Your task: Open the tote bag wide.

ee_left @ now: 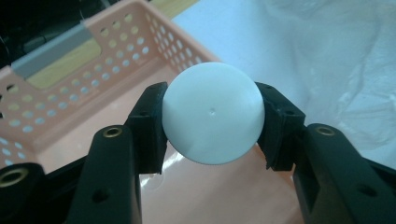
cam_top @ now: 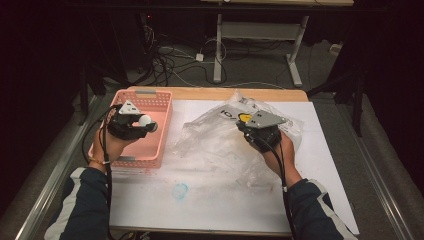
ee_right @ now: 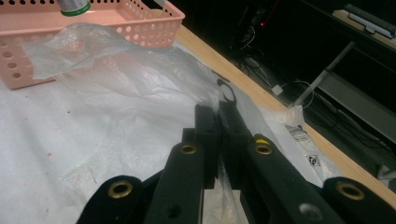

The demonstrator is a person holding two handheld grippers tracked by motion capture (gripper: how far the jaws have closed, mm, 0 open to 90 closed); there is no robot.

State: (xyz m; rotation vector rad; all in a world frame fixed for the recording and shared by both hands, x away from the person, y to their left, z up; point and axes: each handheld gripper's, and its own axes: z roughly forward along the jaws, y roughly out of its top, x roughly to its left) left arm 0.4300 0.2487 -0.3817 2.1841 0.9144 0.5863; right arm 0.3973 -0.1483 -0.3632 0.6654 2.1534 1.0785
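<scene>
High view: the left gripper [cam_top: 134, 123] sits left of centre, over the pink basket [cam_top: 161, 97]. It holds a white ball [cam_top: 145, 120] betw. its 2 jaws. The ball is up in the air above the basket floor, not touching it. The person's left hand [cam_top: 112, 142] is under the gripper, w/ a dark sleeve w/ white stripes low in the frame.

Left gripper view: the ball [ee_left: 212, 113] is big and round in the middle of the frame. The 2 black jaws press on it, 1 on each side. The basket wall [ee_left: 116, 46] w/ its round holes is at upper left, and the pink floor is under the ball.

High view again: the right gripper [cam_top: 260, 131] is right of centre, on a clear plastic bag [cam_top: 210, 140]. The bag lies crumpled on the white table cover [cam_top: 225, 205], just beside the basket.

Right gripper view: the 2 jaws are nearly together and pinch a fold of the bag [ee_right: 140, 79] near the middle of the frame. A small yellow bit [ee_right: 262, 141] sits by the right jaw; it's blurry, maybe a sticker or part of the gripper. The basket [ee_right: 140, 21] is at upper left w/ the bag edge leaning on it. The wood table edge [ee_right: 243, 79] runs down to the lower right.
</scene>
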